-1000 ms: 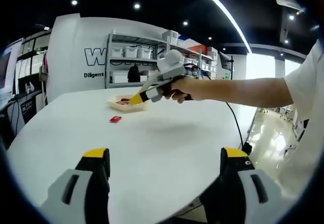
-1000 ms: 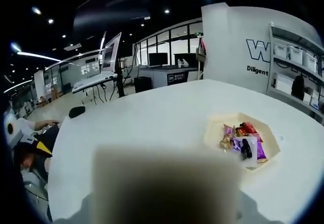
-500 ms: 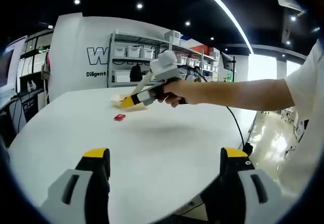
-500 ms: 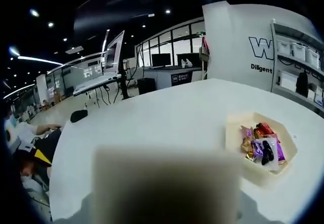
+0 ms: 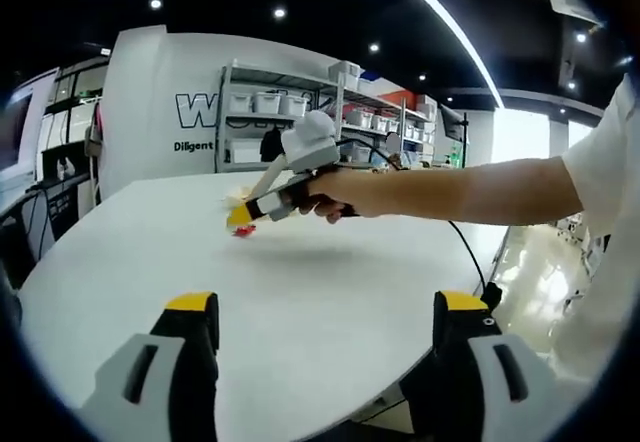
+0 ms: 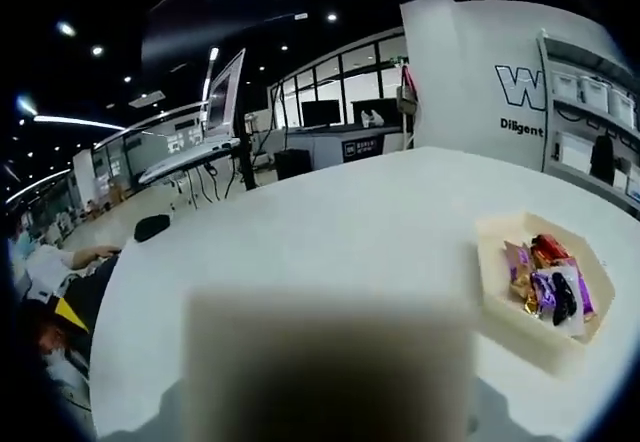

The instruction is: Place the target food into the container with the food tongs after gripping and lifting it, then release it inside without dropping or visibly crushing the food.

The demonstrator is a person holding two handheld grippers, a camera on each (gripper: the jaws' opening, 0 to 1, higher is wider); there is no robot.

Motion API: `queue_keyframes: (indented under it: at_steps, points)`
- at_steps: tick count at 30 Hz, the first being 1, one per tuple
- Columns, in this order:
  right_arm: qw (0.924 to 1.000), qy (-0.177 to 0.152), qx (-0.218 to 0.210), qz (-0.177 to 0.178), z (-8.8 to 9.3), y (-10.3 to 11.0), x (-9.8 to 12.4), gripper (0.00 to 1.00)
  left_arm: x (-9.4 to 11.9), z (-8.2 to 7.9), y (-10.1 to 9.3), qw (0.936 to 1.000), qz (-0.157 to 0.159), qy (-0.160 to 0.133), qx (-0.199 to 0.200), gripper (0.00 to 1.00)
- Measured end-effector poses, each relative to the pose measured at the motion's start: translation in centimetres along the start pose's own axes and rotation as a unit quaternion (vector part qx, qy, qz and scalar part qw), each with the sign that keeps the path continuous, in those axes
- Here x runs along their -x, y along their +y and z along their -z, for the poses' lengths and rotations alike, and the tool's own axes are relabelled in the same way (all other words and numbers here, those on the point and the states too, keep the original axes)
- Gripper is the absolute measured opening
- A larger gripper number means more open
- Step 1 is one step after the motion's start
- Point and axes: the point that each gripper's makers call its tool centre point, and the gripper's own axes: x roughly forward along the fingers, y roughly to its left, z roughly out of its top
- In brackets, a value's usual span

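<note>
A: Where's the target lying?

B: Red wrapped snack [image 5: 243, 230] is sitting on the white table [image 5: 330, 292], just beneath the right gripper [image 5: 240, 216], whose yellow tip is pointing down at it; jaw gap I'm unable to judge. My left gripper [image 5: 325, 337] is hanging wide open, well apart.

A: Changes?

B: I'm seeing the right hand [image 5: 335, 194] swung off the container [image 6: 545, 282] toward the snack. Tray's still holding wrapped sweets.

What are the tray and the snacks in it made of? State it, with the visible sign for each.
The tray looks like thin moulded plastic or foam, cream and matte: one-piece angled walls, no gloss. Which of the two, the look leaves open. The snacks appear wrapped in shiny foil or plastic film: purple, red and gold wrappers, crinkled and glinting. The table seems a smooth white laminate.
</note>
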Motion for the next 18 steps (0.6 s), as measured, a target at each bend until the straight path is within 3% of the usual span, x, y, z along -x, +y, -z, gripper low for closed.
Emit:
queue_keyframes:
  at_steps: [18]
  points:
    - [0.9995, 0.009, -0.003, 0.029, 1.2, -3.4, 2.0, 0.19, -0.3, 0.1, 0.0, 1.0, 0.002, 0.001, 0.001, 0.85]
